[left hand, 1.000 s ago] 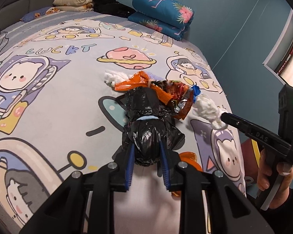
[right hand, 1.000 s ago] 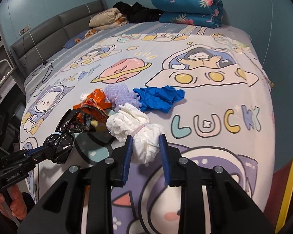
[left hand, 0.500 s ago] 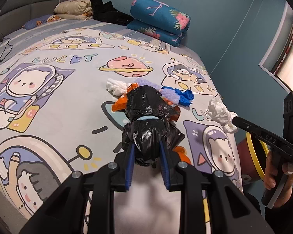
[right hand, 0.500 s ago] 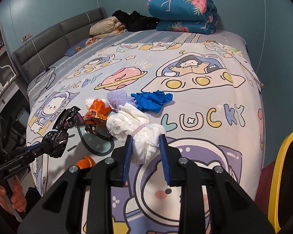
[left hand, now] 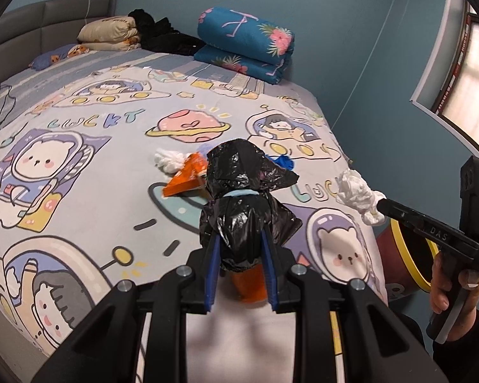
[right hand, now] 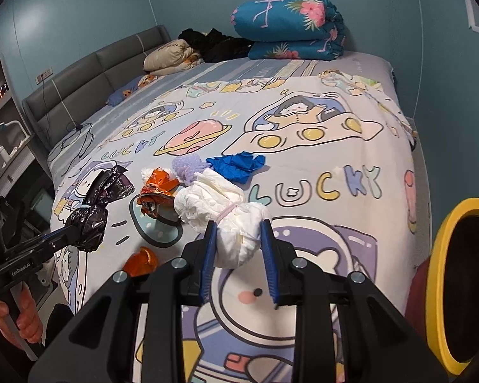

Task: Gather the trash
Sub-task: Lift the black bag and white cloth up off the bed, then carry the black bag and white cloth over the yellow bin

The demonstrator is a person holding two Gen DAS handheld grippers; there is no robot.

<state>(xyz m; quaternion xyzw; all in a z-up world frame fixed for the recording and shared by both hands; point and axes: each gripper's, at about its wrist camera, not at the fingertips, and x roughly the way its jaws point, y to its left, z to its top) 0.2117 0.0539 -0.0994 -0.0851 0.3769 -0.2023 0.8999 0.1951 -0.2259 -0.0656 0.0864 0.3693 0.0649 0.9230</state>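
Right now you are at the carry step, both loads lifted off the bed (right hand: 351, 229) with its cartoon sheet. Off the bed's edge on your right stands the yellow-rimmed bin (right hand: 437, 287), its dark mouth facing you; that looks like where both loads belong. Your left gripper (left hand: 239, 265) is pinching a knotted black plastic bag (left hand: 242, 204) between its blue pads. Your right gripper (right hand: 238, 261) is clamped on a white wad bound with a thin band (right hand: 226, 210), held nearer the bin. Next, swing the white wad over the rim and release only once it is inside, then bring the bag across. Left on the sheet are the blue glove (right hand: 239, 164), purple mesh (right hand: 186, 167), orange wrappers (right hand: 156, 188) and a small orange scrap (right hand: 140, 261) near the edge.
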